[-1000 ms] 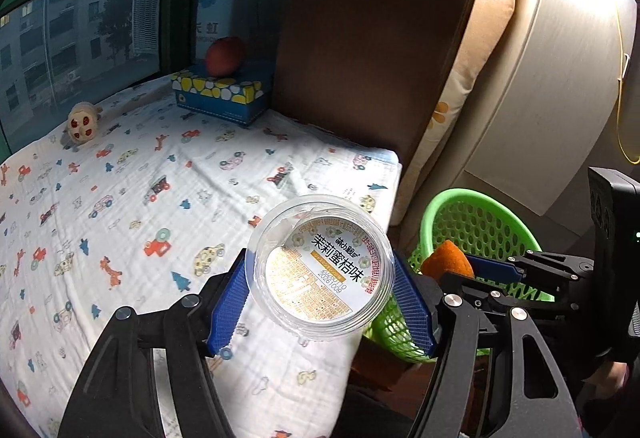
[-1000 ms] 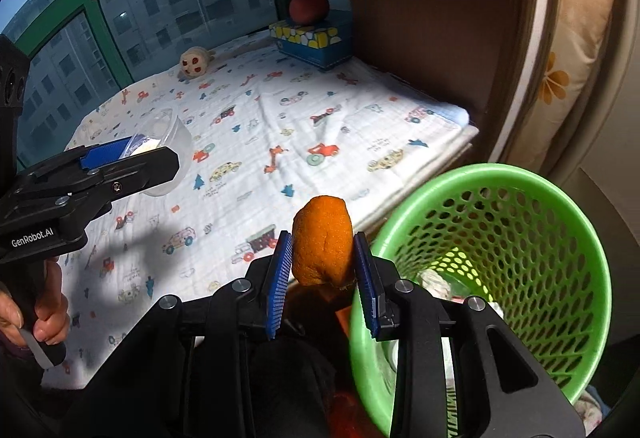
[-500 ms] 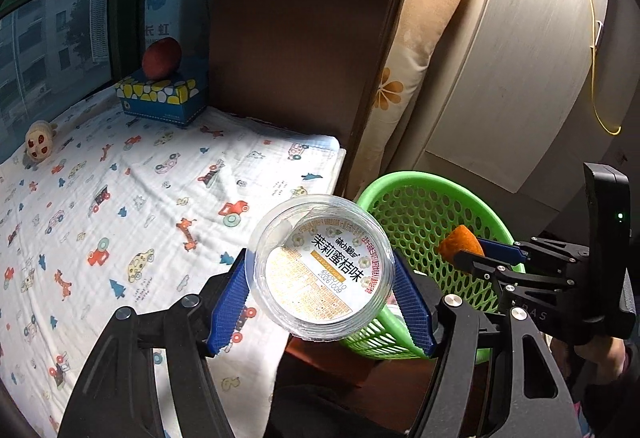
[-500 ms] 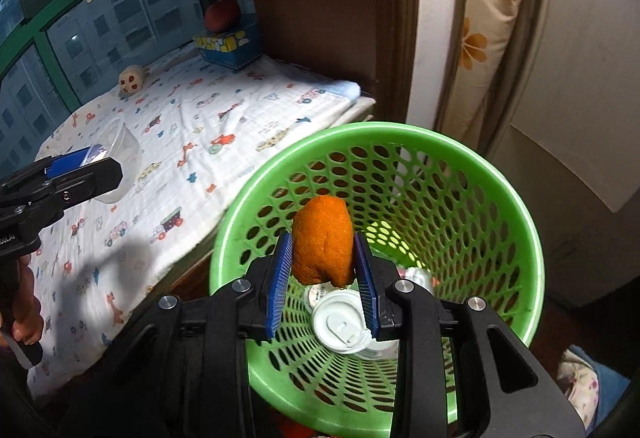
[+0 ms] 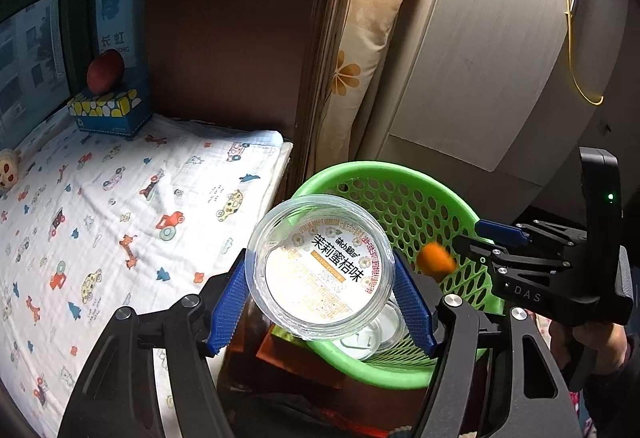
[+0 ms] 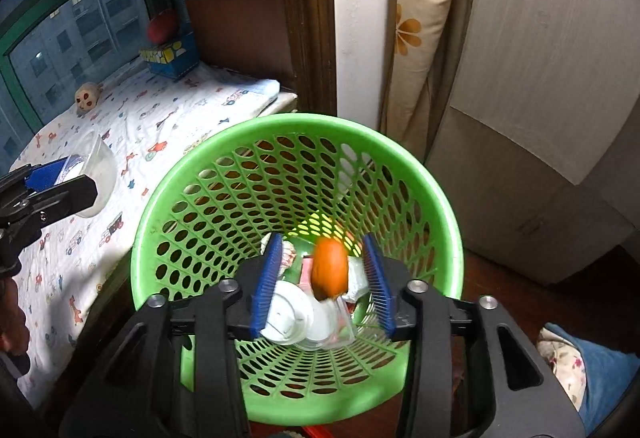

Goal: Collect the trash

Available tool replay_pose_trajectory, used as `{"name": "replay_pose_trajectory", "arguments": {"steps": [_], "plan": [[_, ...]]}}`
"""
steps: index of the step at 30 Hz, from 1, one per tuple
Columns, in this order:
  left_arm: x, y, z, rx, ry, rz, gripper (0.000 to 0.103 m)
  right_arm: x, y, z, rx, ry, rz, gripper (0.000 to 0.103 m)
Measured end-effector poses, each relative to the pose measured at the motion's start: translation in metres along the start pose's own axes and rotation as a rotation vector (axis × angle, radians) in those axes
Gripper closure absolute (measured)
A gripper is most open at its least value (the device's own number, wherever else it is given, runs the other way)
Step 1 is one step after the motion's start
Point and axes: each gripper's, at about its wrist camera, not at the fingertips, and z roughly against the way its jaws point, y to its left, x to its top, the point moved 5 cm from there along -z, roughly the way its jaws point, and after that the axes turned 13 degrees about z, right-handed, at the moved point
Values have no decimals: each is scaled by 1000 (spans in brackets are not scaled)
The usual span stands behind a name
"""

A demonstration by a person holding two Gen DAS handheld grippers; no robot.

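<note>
A bed (image 5: 120, 222) with a white sheet full of little cars and animals sits under a big window (image 6: 80, 26) with dark green frames, and tall buildings show outside in dim light. At the far end of the bed a blue and yellow box (image 5: 108, 110) has a red ball-like thing (image 5: 105, 66) on top, and a small round toy (image 6: 87, 98) lies near the glass. A dark brown wooden board (image 5: 232, 22) stands at the end of the bed, next to a cream curtain with orange flowers (image 6: 416, 22), a pale wardrobe (image 6: 540, 50) lit bright near the top, and a dark red-brown floor (image 6: 500, 278).
</note>
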Motion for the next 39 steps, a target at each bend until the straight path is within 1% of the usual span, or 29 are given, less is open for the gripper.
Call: {"name": "replay_pose_trajectory", "arguments": {"steps": [2, 4, 12, 14, 19, 23, 26, 27, 28, 30, 33, 38, 39], "plan": [[0, -5, -4, -1, 8, -5, 37, 0, -3, 3, -4, -6, -1, 49], [-2, -9, -8, -3, 17, -8, 37, -1, -4, 7, -12, -13, 3, 48], [-3, -16, -17, -1, 37, -6, 37, -3, -12, 28, -28, -50, -15, 31], [-3, -16, -18, -1, 41, -5, 37, -4, -14, 32, -31, -54, -22, 29], [-3, -18, -20, -10, 49, 5, 37, -8, -16, 41, -31, -61, -45, 22], [-5, -22, -20, -17, 58, 8, 37, -10, -16, 47, -59, -68, -44, 16], [-6, -22, -20, -24, 61, 13, 36, -10, -15, 50, -71, -67, -36, 15], [-6, -23, -19, -26, 61, 14, 35, -11, -14, 50, -73, -68, -34, 14], [-7, -23, -19, -28, 61, 15, 31, -12, -14, 51, -75, -68, -33, 14], [-6, -23, -16, -21, 52, 15, 26, -12, -13, 52, -77, -71, -37, 13], [-7, -24, -12, -25, 46, 12, 25, -13, -12, 53, -69, -75, -42, 12], [-6, -18, -1, 2, 15, 15, 17, -11, -5, 55, -61, -84, -42, 9], [-6, -17, 1, 13, 7, 14, 15, -10, -4, 56, -55, -87, -43, 8]]}}
